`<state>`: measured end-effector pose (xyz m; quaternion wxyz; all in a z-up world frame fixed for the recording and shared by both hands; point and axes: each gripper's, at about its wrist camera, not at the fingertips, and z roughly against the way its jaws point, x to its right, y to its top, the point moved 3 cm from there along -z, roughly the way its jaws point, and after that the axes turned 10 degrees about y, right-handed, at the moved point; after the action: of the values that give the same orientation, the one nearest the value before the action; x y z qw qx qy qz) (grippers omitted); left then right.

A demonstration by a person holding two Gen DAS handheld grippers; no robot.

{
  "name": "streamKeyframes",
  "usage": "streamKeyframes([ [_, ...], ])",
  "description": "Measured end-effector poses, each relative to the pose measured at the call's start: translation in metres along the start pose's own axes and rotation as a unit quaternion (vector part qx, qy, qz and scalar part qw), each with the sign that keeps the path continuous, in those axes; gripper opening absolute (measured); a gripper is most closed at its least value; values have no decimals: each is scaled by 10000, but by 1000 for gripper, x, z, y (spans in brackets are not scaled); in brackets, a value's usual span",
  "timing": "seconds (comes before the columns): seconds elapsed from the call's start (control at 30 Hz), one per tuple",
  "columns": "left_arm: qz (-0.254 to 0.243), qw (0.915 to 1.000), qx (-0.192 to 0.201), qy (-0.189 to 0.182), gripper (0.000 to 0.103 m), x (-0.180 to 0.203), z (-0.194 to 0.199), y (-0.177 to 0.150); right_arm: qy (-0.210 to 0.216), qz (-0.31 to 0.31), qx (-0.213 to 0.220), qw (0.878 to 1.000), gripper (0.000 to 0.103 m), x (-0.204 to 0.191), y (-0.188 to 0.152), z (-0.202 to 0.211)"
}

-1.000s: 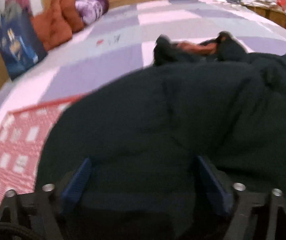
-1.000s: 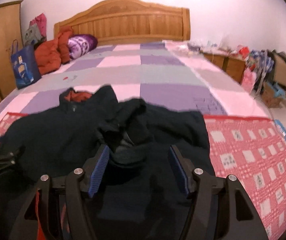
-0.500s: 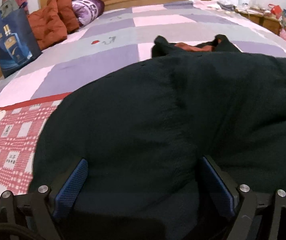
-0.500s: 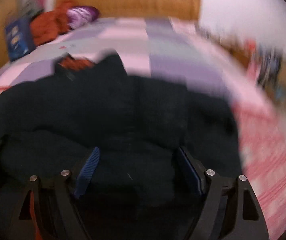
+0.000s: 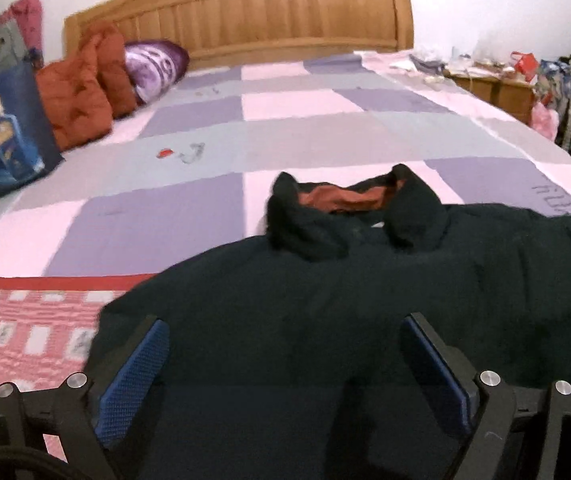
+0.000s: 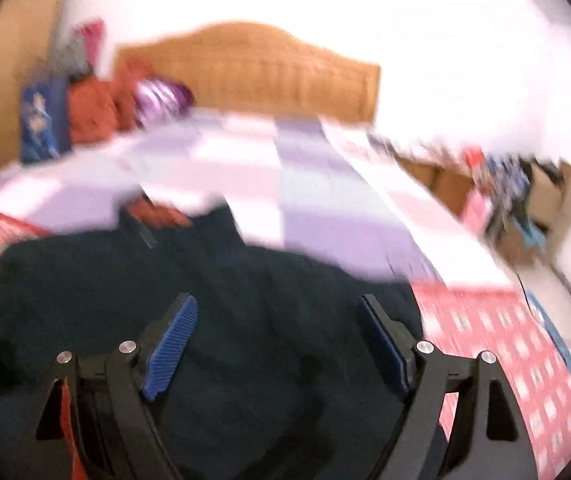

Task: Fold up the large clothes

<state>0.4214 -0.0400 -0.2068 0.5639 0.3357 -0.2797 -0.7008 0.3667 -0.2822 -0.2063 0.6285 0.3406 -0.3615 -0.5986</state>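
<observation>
1. Left wrist view: the left gripper has its fingers spread wide, empty, over the dark jacket lying crosswise at the bed's foot edge, collar toward the headboard.
2. Right wrist view, blurred: the right gripper is likewise spread and empty above the jacket's right half.

My left wrist camera sits low over the dark jacket, close to it, facing up the bed toward the wooden headboard. My right wrist camera sits higher, looks the same way, and its picture is blurred. Both views share the jacket's collar, the checked bedspread, the headboard, the blue bag and the red mat beneath.
</observation>
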Motion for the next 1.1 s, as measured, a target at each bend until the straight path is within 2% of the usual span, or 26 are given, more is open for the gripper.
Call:
streamKeyframes([
  [0.03, 17, 9999, -103, -11, 98, 5, -10, 3, 243, 4, -41, 9997, 87, -10, 7, -8],
  [0.1, 39, 9991, -414, 117, 99, 14, -33, 2, 716, -67, -534, 9960, 87, -34, 15, -41],
  [0.13, 59, 9972, -649, 371, 103, 13, -48, -3, 826, -85, -771, 9936, 87, -43, 14, -58],
  [0.2, 162, 9953, -870, 400, 103, 4, -69, -15, 933, -23, -1210, 9883, 87, -51, 4, -88],
  [0.27, 291, 9934, -863, 693, 103, -17, -77, -23, 780, 112, -1718, 9820, 87, -43, -14, -116],
  [0.3, 382, 9923, -864, 800, 103, -27, -78, -26, 827, 61, -1764, 9808, 87, -33, -20, -122],
  [0.37, 609, 9881, -907, 1079, 103, -56, -82, -31, 665, -120, -1646, 9840, 85, -3, -25, -120],
  [0.43, 668, 9832, -1040, 1341, 103, -85, -90, -39, 902, -107, -1650, 9821, 79, 16, -32, -117],
  [0.5, 885, 9794, -1239, 1326, 103, -104, -99, -47, 571, 61, -1549, 9863, 79, 28, -36, -110],
  [0.53, 889, 9797, -1322, 1217, 103, -108, -106, -51, 553, -88, -1499, 9871, 79, 37, -38, -104],
  [0.63, 766, 9800, -1396, 1195, 103, -105, -115, -57, 640, -242, -1439, 9872, 79, 43, -45, -106],
  [0.83, 1019, 9773, -1461, 1144, 103, -121, -117, -68, 811, -269, -1510, 9848, 79, 47, -48, -112],
  [0.9, 1084, 9752, -1596, 1081, 103, -118, -120, -72, 883, -291, -1474, 9847, 79, 47, -51, -111],
  [1.0, 883, 9769, -1553, 1170, 103, -111, -121, -72, 937, -375, -1487, 9837, 79, 47, -55, -117],
  [1.1, 1013, 9765, -1587, 1053, 103, -114, -123, -76, 1032, -426, -1499, 9824, 79, 49, -55, -118],
])
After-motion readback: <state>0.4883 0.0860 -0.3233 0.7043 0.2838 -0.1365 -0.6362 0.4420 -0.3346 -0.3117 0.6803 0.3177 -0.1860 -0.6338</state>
